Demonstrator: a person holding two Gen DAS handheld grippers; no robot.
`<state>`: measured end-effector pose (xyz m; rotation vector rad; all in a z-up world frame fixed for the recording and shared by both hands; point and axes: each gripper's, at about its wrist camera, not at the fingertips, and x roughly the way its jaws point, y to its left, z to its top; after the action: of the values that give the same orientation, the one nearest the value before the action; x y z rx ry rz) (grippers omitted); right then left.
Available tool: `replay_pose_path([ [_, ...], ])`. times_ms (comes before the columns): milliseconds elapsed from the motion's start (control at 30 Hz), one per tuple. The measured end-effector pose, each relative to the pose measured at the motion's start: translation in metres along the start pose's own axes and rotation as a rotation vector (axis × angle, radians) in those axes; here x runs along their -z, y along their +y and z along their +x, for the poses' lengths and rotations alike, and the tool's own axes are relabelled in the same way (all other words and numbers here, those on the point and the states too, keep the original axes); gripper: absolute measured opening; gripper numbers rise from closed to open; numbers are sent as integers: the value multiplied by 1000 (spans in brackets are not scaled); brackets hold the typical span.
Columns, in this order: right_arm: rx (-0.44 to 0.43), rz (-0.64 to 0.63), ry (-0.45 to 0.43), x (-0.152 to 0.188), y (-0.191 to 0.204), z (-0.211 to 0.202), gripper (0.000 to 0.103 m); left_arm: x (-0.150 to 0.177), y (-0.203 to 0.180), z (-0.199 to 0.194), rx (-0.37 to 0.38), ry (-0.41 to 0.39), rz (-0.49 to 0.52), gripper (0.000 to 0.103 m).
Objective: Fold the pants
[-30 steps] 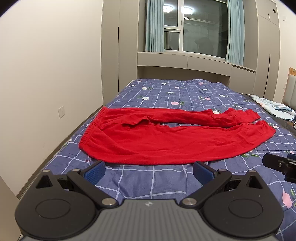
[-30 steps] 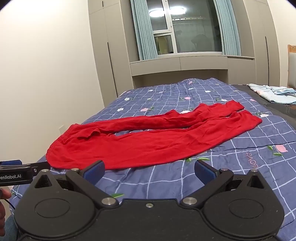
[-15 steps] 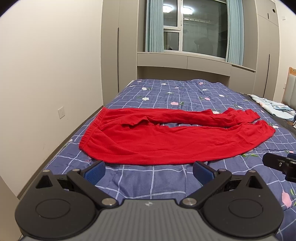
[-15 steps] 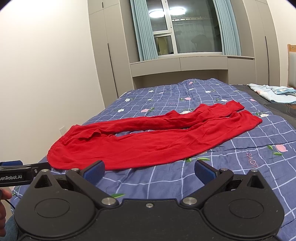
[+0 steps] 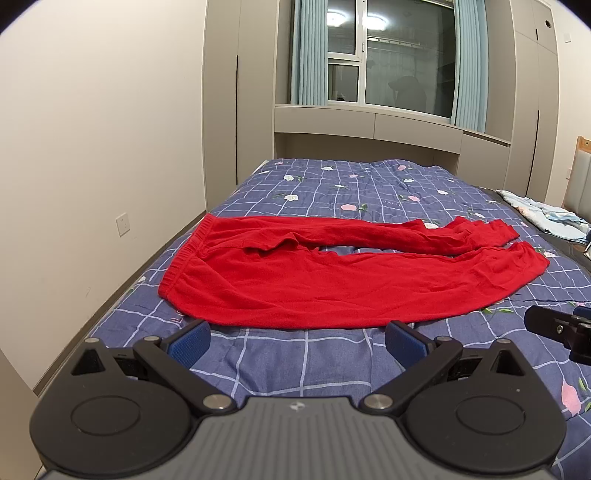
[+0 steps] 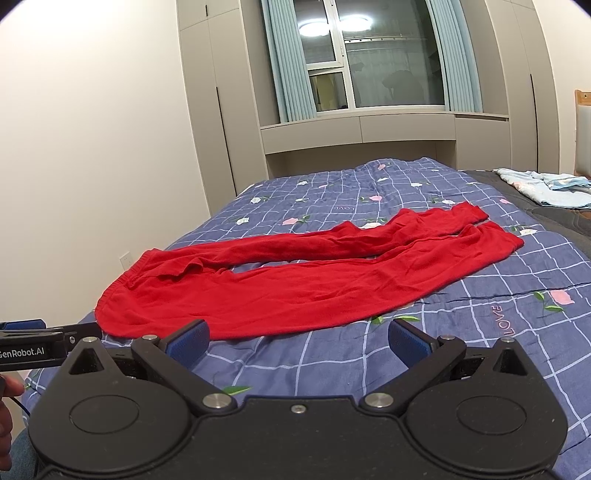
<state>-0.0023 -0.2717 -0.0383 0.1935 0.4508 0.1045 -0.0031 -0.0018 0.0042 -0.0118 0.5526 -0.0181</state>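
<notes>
Left gripper [image 5: 297,338] w/ blue pads spread wide, nothing between them, hovering just short of the near edge of the red pants [image 5: 332,280]. Right gripper [image 6: 299,338] same: spread, empty, near the pants' edge. Pants lie flat, unfolded, on a blue checked bedspread [image 5: 314,362], waistband at left, legs running right. Light blue cloth [image 6: 543,186] lies far right.

bright, even | ceiling lamp glare in window [image 6: 334,26] | fisheye edges, maybe soft
</notes>
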Motion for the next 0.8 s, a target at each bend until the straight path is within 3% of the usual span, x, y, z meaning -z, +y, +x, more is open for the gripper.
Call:
replay_pose_path([
  [800, 0, -4, 5, 1, 2, -1, 103, 3, 5, 1, -4, 10, -20, 103],
])
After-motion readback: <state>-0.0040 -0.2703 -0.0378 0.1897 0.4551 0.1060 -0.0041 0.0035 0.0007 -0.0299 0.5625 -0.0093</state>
